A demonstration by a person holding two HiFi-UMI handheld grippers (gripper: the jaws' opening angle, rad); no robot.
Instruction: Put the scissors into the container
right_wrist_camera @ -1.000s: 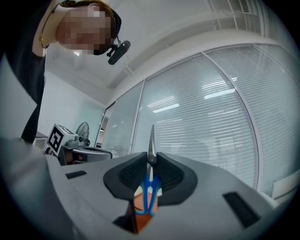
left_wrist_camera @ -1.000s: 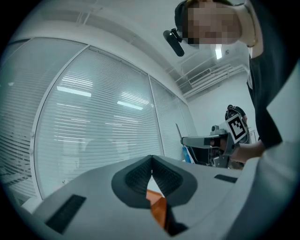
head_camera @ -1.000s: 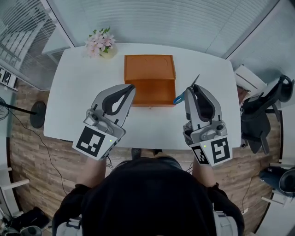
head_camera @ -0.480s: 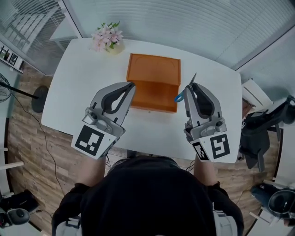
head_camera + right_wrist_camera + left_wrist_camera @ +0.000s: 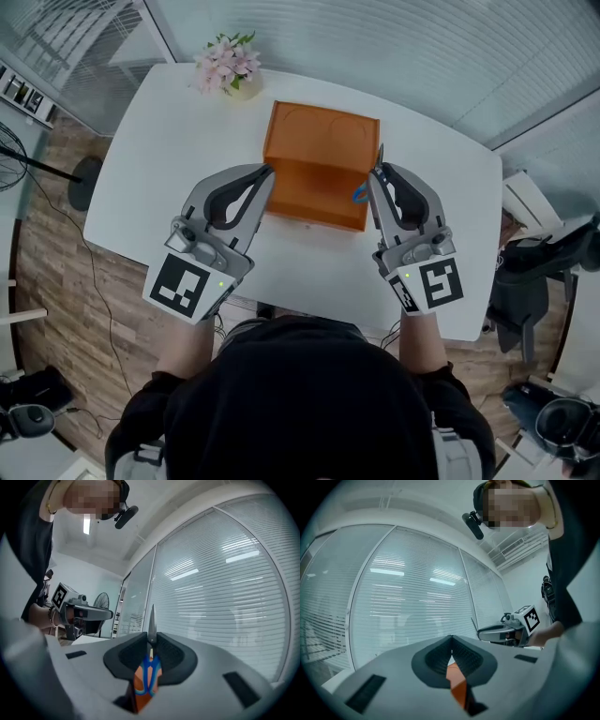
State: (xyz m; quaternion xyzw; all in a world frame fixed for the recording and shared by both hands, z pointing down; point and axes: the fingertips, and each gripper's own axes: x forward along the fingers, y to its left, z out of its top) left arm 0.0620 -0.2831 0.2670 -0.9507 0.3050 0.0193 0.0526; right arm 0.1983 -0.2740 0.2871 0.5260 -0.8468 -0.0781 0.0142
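- Now the right gripper (image 5: 377,174) sits at the right wall of the orange container (image 5: 323,141), mid-frame in the head view. A second ago it was clearly off to the right of that wall, so it has moved inward.
- Its jaws are clamped on the scissors (image 5: 151,629). The blade stands straight up past the jaw tips, and the blue handles hang below them.
- In the head view the blade tip reaches over the container's right edge, with a blue handle loop just beside the front right corner.
- The left gripper (image 5: 266,172) keeps its place at the container's front left corner, centre-left of the frame, with its jaws pressed together on nothing.
- The scissors are not inside yet. Judging by this, a short carry over the opening and a release remain.
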